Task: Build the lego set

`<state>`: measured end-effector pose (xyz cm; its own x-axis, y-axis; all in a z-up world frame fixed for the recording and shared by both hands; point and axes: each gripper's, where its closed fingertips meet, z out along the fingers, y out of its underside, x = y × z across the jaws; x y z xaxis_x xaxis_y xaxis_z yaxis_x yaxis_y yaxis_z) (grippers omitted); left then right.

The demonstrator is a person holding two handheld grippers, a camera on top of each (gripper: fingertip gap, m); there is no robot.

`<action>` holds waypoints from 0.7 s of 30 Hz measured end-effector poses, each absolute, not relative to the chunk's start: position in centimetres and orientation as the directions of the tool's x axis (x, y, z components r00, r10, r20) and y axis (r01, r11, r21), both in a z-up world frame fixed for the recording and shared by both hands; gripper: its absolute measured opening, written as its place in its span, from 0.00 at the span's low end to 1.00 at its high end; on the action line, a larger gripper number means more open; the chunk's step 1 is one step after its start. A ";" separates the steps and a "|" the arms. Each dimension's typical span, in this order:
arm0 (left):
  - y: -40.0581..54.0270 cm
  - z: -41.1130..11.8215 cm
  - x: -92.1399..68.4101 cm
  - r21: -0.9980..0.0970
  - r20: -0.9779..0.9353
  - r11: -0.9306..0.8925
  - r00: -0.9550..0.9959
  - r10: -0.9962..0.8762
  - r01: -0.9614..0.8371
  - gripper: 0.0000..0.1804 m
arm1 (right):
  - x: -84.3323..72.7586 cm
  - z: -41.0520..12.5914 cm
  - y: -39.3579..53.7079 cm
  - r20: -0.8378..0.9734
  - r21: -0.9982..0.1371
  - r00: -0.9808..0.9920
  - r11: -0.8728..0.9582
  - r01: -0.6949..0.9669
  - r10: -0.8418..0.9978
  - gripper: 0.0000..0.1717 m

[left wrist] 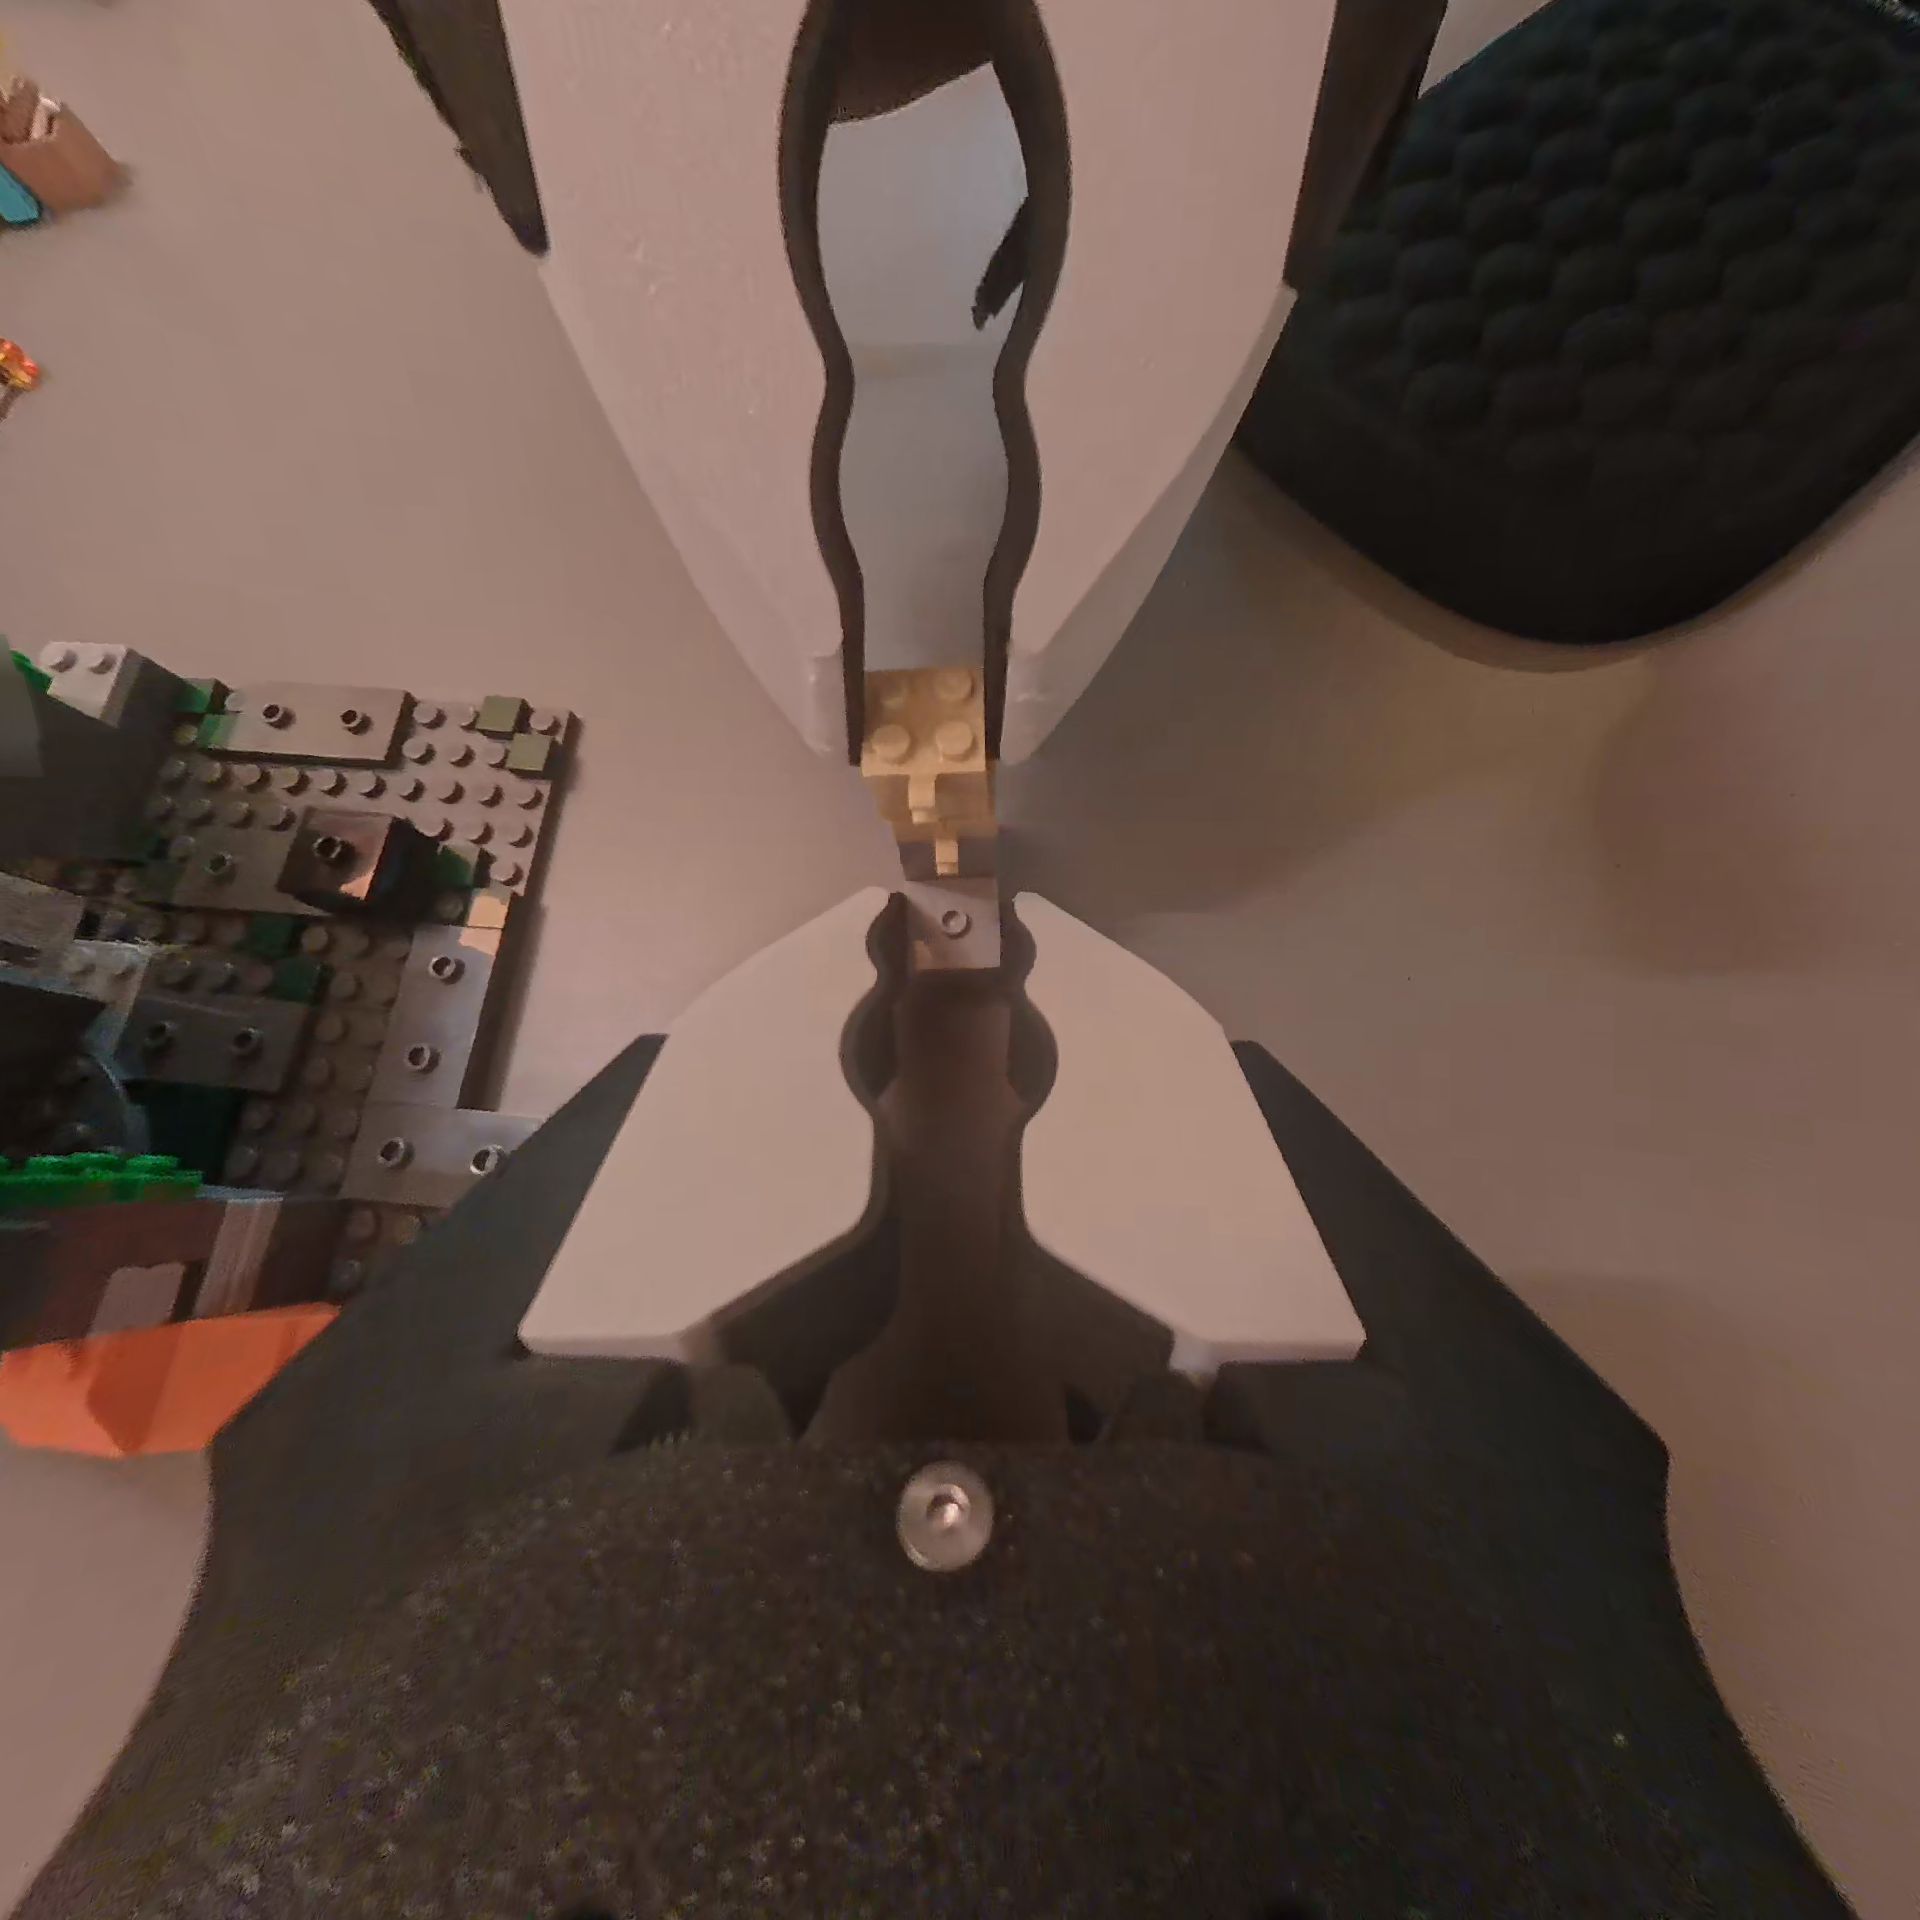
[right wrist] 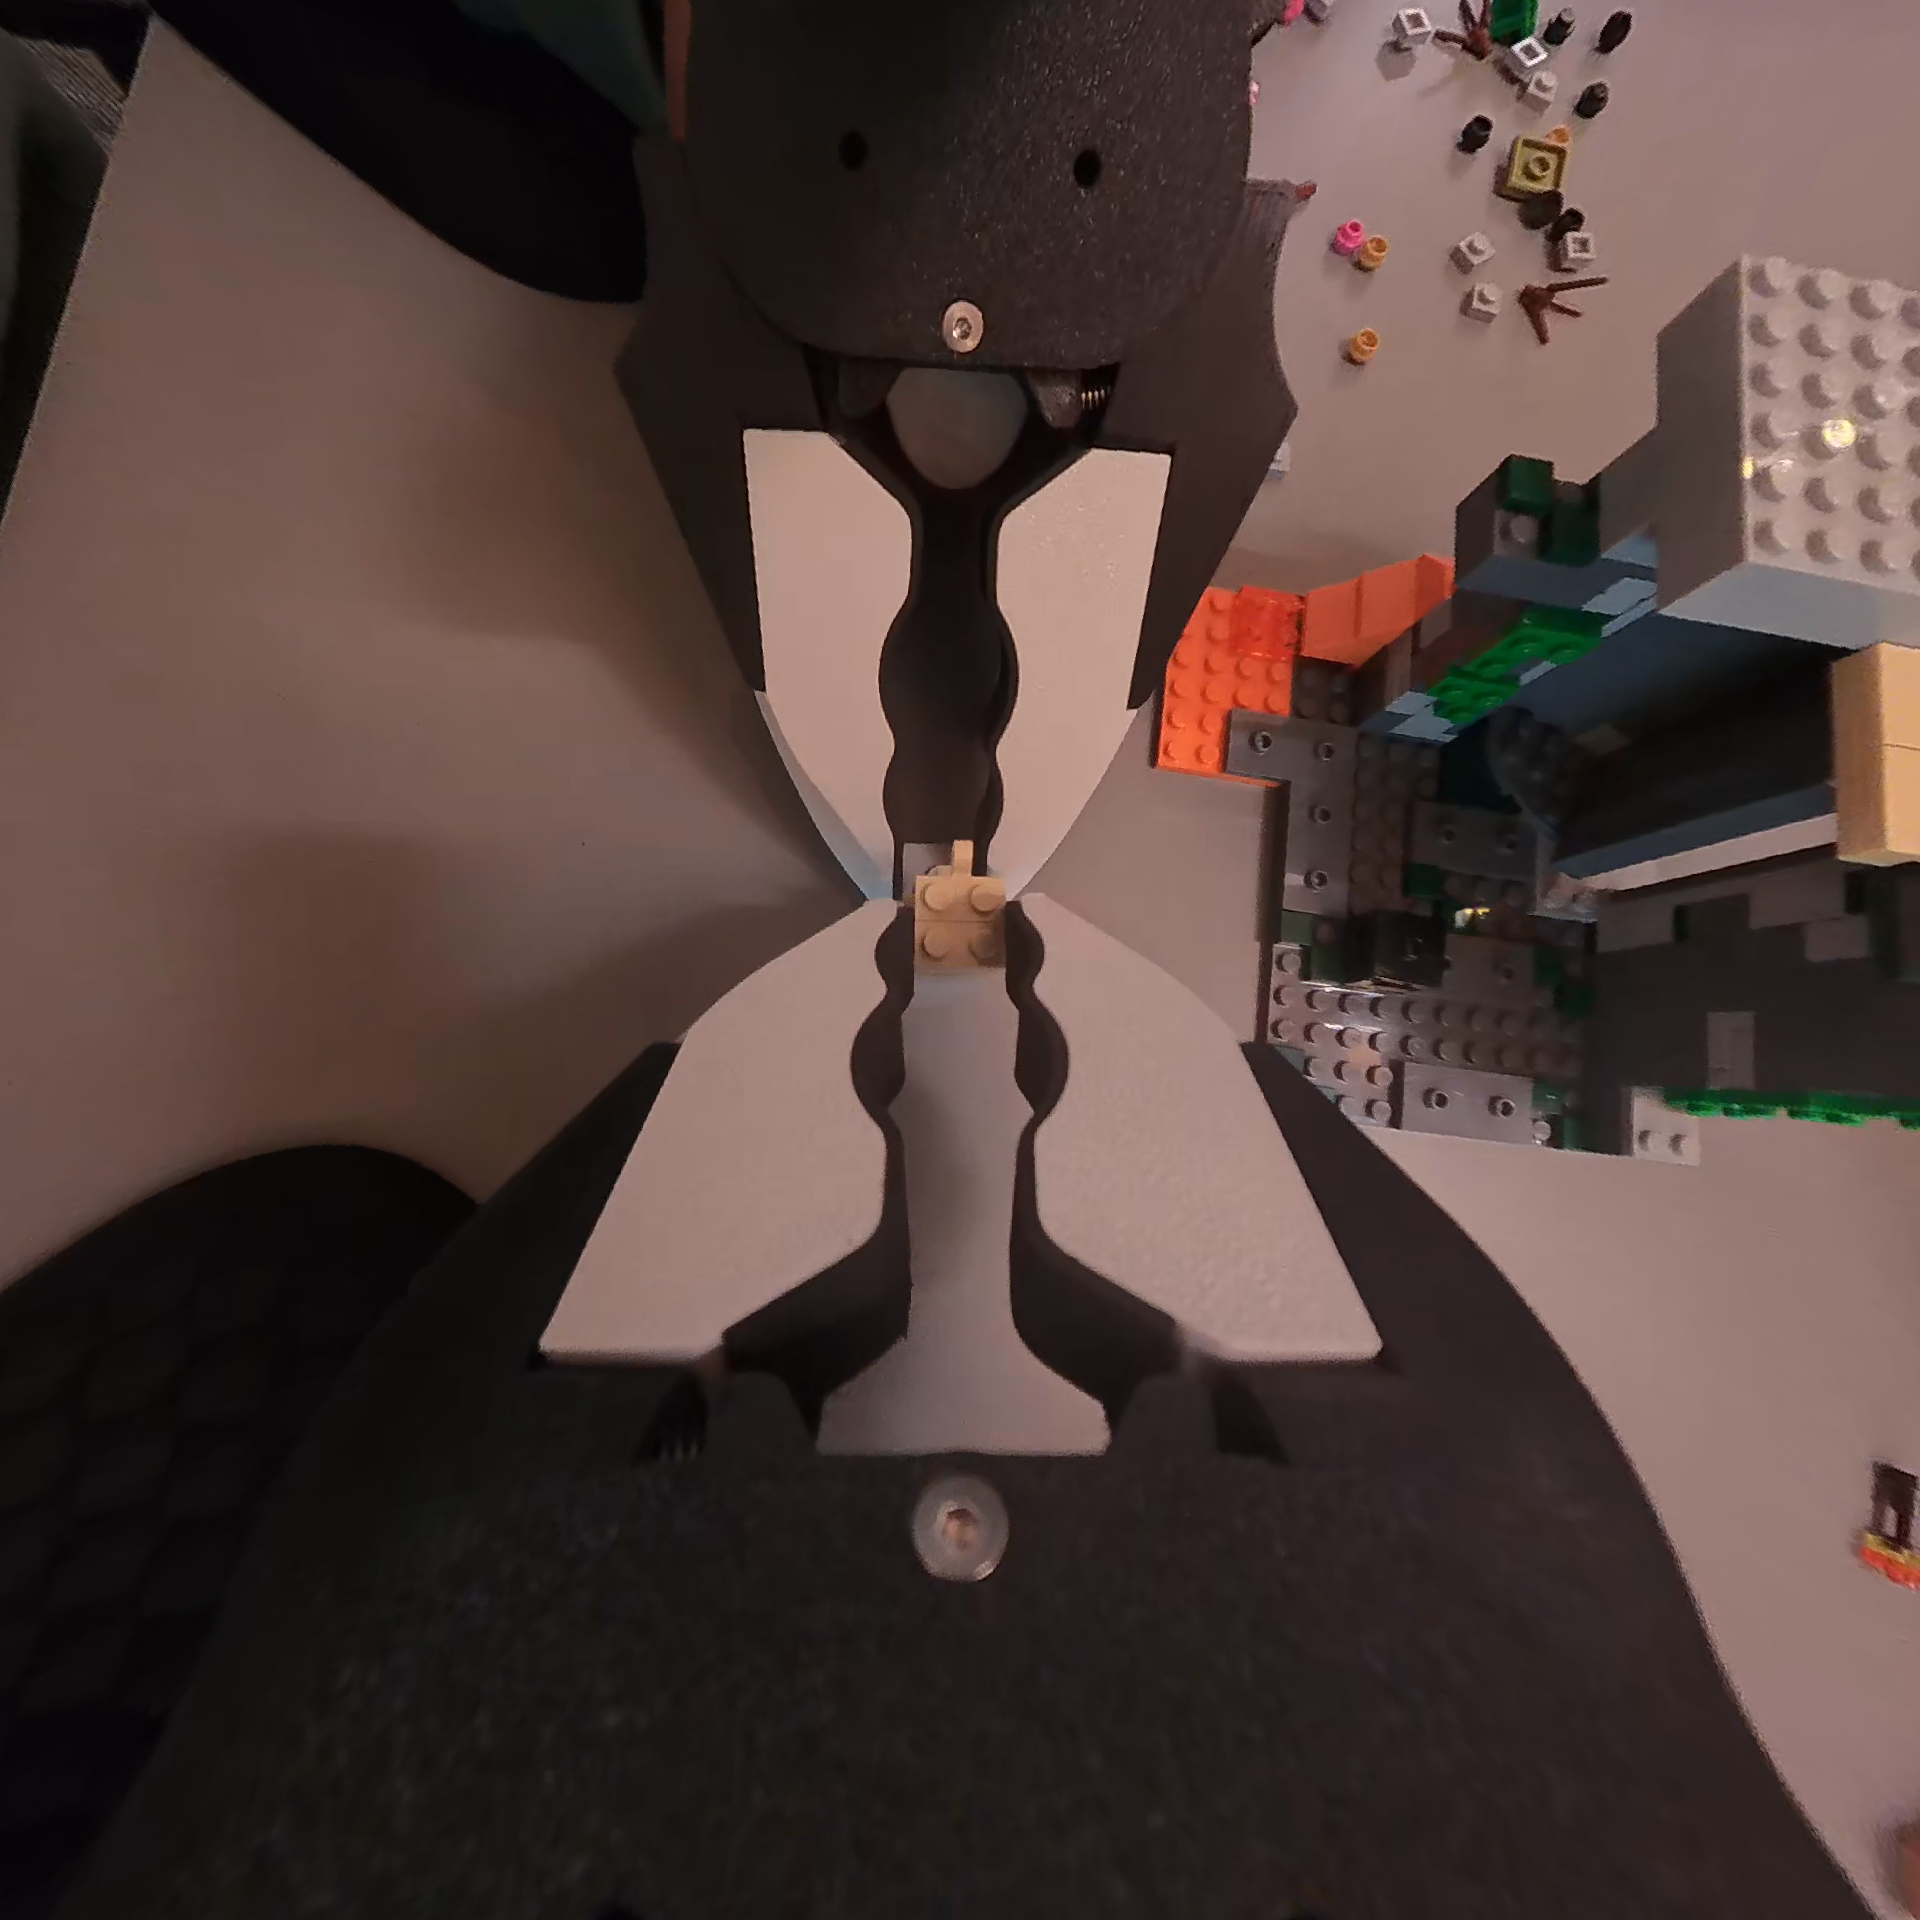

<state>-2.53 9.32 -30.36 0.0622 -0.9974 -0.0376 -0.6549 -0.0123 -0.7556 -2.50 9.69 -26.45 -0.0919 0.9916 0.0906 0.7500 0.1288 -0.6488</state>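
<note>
In the left wrist view my left gripper [left wrist: 951,928] is shut on a small grey plate with one stud [left wrist: 954,932]. My right gripper [left wrist: 925,727] comes in from the top, tip to tip with it, and is shut on a tan studded brick piece [left wrist: 923,717]. A narrow tan part [left wrist: 943,831] of that piece reaches down to the grey plate. In the right wrist view my right gripper [right wrist: 961,928] grips the tan brick piece [right wrist: 958,925] between both pads. The left gripper [right wrist: 938,868] faces it from above with the grey plate [right wrist: 920,864].
A grey, green and orange brick model [left wrist: 312,935] stands to the left, and shows at the right in the right wrist view [right wrist: 1507,883]. A black quilted cushion [left wrist: 1610,312] lies at the upper right. Several small loose pieces [right wrist: 1507,156] lie scattered on the pale tabletop [right wrist: 364,727]. My hands' fingertips stand some 4 cm from each other.
</note>
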 end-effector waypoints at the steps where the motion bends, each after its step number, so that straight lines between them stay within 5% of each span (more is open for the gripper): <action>1: 9.3 -30.4 -2.5 -0.756 -0.037 -0.013 0.062 -0.997 -0.655 0.09 | -2.5 -26.6 9.7 0.093 -0.645 -0.090 0.129 0.753 0.992 0.10; 21: 9.2 -30.3 -2.5 -0.757 -0.047 0.002 0.051 -0.998 -0.654 0.09 | -2.5 -27.1 9.5 0.105 -0.611 -0.104 0.147 0.778 0.989 0.10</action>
<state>-2.51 9.18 -30.34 0.0508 -0.9976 -0.0471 -0.6538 0.0024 -0.7566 -2.54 9.46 -27.11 -0.1037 0.9890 0.1052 0.7782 0.1466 -0.6106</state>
